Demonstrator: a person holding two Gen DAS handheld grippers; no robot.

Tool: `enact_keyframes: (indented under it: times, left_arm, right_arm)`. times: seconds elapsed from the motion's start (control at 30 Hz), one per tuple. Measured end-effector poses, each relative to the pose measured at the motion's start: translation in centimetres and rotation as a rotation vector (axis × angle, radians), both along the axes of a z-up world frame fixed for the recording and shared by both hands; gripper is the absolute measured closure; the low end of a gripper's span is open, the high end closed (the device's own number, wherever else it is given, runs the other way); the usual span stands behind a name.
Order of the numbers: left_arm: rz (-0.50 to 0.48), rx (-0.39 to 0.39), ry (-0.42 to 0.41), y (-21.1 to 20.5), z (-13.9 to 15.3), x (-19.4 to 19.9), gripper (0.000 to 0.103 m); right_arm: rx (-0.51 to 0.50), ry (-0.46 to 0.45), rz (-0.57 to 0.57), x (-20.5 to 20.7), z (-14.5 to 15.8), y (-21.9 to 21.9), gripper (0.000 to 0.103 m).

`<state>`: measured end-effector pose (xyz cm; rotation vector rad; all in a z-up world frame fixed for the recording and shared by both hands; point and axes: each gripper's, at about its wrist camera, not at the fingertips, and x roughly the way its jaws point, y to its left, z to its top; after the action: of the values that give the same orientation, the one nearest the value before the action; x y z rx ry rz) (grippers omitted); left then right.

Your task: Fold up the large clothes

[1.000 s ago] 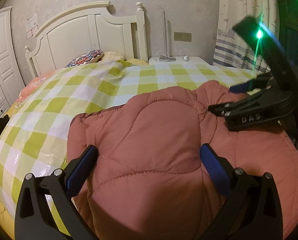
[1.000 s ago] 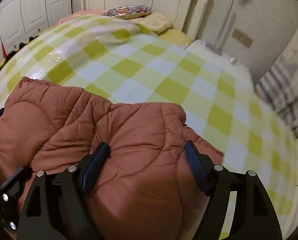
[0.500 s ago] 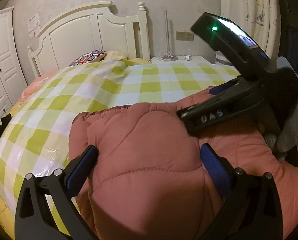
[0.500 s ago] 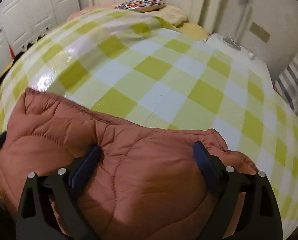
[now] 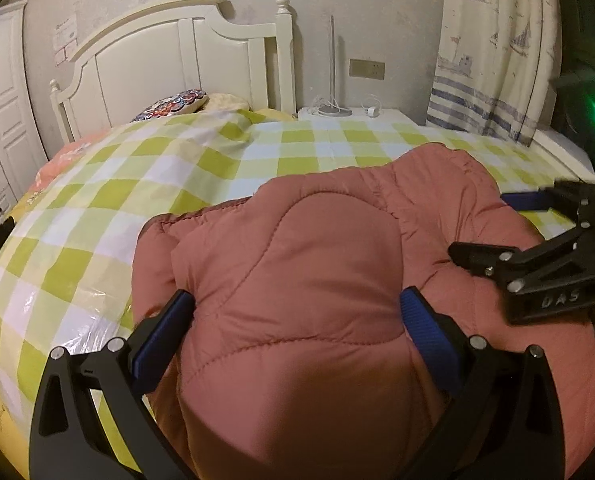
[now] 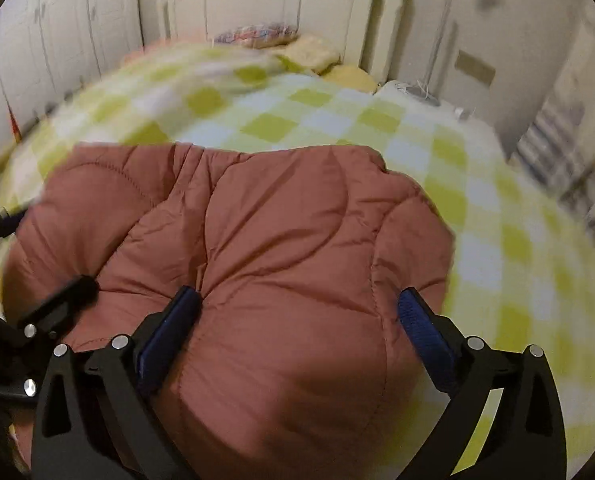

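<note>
a rust-pink quilted jacket [image 5: 297,280] lies bunched on a bed spread with a green-and-white checked cover [image 5: 145,184]. left gripper [image 5: 297,316]: jaws stand wide apart, a puffed mound of the jacket bulging up between the blue pads [image 5: 165,332]; whether the pads press on the fabric or only flank it cannot be told from this view. right gripper [image 6: 297,312]: jaws opening, already wide, with another padded fold of the jacket between them; the pads sit at the fold's sides, the left one in a crease, and do not visibly pinch it. in the left wrist view the right gripper shows off to the right of the left jaws, hovering over the jacket's far side. beyond both sets of jaws the checked cover runs up to a patterned pillow [image 5: 173,104] and a white headboard [image 5: 177,52]. right of that, a nightstand [image 5: 353,114] and a curtain [image 5: 493,52]. the right wrist view is smeared with motion blur at its edges.
</note>
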<state>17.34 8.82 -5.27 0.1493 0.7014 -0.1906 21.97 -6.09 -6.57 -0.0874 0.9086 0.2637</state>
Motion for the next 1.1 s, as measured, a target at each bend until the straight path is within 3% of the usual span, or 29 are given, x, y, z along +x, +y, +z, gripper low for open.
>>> enact_keyframes:
  times: [0.1, 0.23, 0.3, 0.37, 0.43, 0.5, 0.57, 0.67, 0.8, 0.93, 1.1]
  left_arm:
    - [0.009, 0.007, -0.002, 0.0, 0.1, -0.1, 0.002]
    - [0.016, -0.022, 0.012, 0.6, 0.0, 0.0, 0.002]
    - [0.017, -0.029, 0.012, 0.8, 0.0, 0.1, 0.002]
    - [0.019, -0.025, 0.012, 0.8, 0.0, 0.1, 0.002]
    - [0.025, -0.015, 0.012, 0.7, 0.0, -0.1, 0.002]
    - [0.027, -0.019, 0.009, 0.7, 0.1, -0.2, 0.002]
    - [0.033, -0.034, 0.002, 1.1, 0.5, -0.8, 0.002]
    - [0.042, -0.109, 0.002, 2.7, 1.1, -2.7, 0.002]
    - [0.035, -0.177, 0.029, 4.5, 0.8, -4.7, 0.002]
    - [0.017, -0.356, 0.11, 7.7, 0.3, -5.3, 0.002]
    - [-0.028, -0.522, 0.224, 10.0, -1.2, -5.0, 0.002]
  right_arm:
    - [0.035, -0.011, -0.045, -1.3, 1.8, -1.3, 0.007]
    - [0.059, -0.126, -0.025, -6.7, 4.6, -1.5, 0.007]
    - [0.041, -0.125, 0.007, -9.0, 4.0, -1.1, 0.006]
    - [0.014, -0.097, 0.015, -10.2, 1.2, -0.5, 0.005]
    - [0.127, -0.102, -0.024, -10.5, -0.1, -1.7, 0.005]
    - [0.254, -0.033, -0.057, -10.0, -0.7, -3.1, 0.004]
    - [0.282, -0.02, -0.052, -9.9, -0.6, -3.4, 0.004]
    - [0.298, -0.016, -0.036, -10.4, -0.5, -3.7, 0.004]
    - [0.442, 0.066, -0.035, -10.2, -1.8, -4.7, 0.004]
    - [0.524, 0.116, -0.024, -9.8, -2.7, -5.3, 0.004]
    - [0.569, 0.145, -0.011, -9.5, -3.4, -5.7, 0.004]
